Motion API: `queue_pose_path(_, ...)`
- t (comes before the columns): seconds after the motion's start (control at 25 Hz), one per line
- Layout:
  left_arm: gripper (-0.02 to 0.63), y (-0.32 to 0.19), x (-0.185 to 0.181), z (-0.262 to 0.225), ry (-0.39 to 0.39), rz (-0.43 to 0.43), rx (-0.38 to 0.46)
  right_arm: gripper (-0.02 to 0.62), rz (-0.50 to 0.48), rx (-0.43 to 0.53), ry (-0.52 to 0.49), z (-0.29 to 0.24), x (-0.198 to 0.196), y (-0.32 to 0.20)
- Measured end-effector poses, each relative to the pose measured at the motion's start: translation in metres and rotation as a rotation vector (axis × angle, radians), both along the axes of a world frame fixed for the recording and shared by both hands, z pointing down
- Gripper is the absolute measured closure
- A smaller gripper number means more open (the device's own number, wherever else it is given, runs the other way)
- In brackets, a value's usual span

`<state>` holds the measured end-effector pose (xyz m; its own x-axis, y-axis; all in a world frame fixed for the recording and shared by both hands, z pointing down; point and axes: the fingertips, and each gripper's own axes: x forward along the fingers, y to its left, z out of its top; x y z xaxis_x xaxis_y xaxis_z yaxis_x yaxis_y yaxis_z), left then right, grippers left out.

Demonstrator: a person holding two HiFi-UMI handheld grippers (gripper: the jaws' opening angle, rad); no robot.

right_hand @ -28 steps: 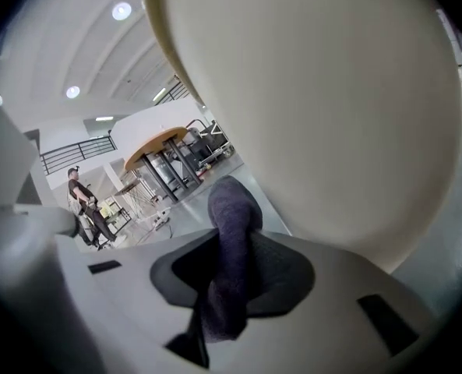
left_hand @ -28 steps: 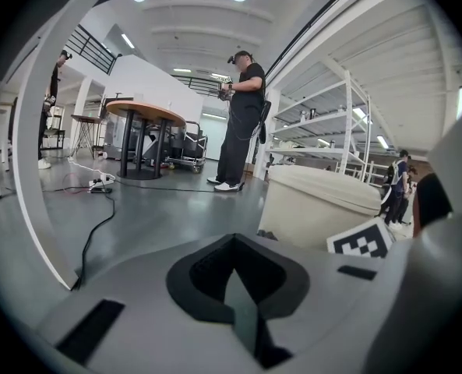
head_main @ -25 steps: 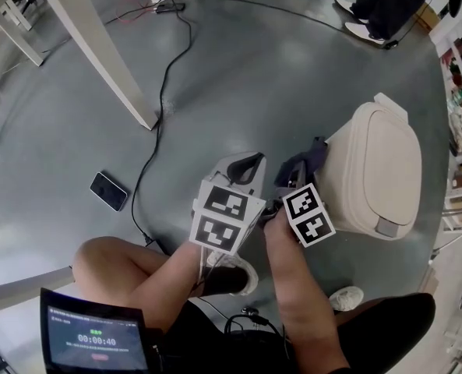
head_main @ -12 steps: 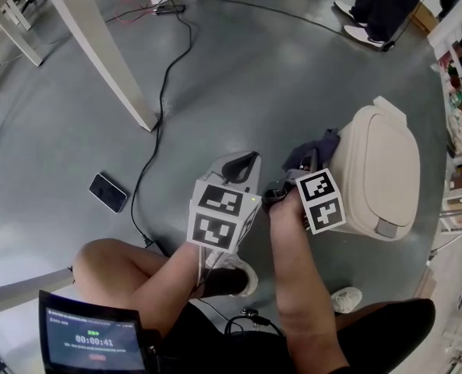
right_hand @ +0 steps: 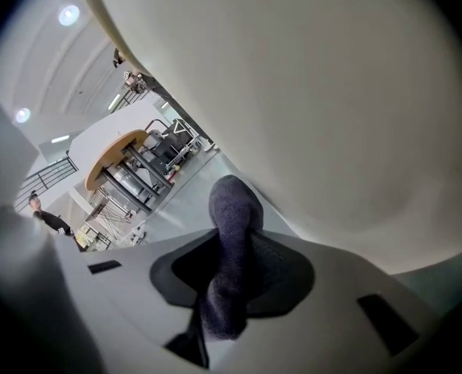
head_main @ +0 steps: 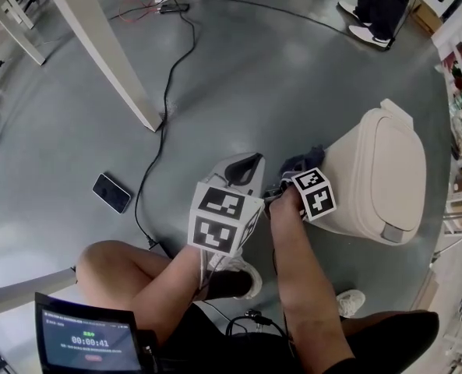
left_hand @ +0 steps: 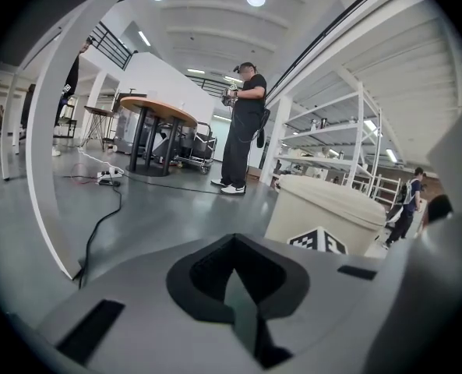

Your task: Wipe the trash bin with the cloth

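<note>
Left claw (left_hand: 235, 291) seemingly closed, right claw (right_hand: 229, 285) gripping

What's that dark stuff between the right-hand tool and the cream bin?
A dark cloth, clamped in the right gripper's jaws, close against the trash bin's side. The right gripper view shows it plainly, and the head view shows it too.

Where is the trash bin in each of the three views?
Head view: trash bin at right, on the floor.
Left gripper view: right of centre, behind a marker cube.
Right gripper view: its pale wall fills the upper right.
Shared landmark: cloth in the right gripper, beside the bin (head and right gripper views).
</note>
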<state>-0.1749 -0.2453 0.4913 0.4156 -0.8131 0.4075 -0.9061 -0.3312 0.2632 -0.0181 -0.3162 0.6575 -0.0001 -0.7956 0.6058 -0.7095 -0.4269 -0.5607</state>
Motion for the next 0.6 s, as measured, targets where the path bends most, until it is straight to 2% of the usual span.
queue_pose_path(0.36, 0.609, -0.007, -0.018, 0.000, 0.011, -0.011, -0.020, 0.502, 0.052, -0.115, -0.015, 0.060, -0.009, -0.002)
queue_pose_path(0.48, 0.608, -0.009, -0.015, -0.004, 0.001, -0.017, -0.016, 0.502, 0.001, -0.101, 0.032, 0.063, -0.009, -0.003)
queue_pose_path(0.6, 0.609, -0.009, -0.015, -0.014, -0.002, -0.022, 0.003, 0.503, -0.078, -0.037, 0.059, 0.043, -0.020, -0.005)
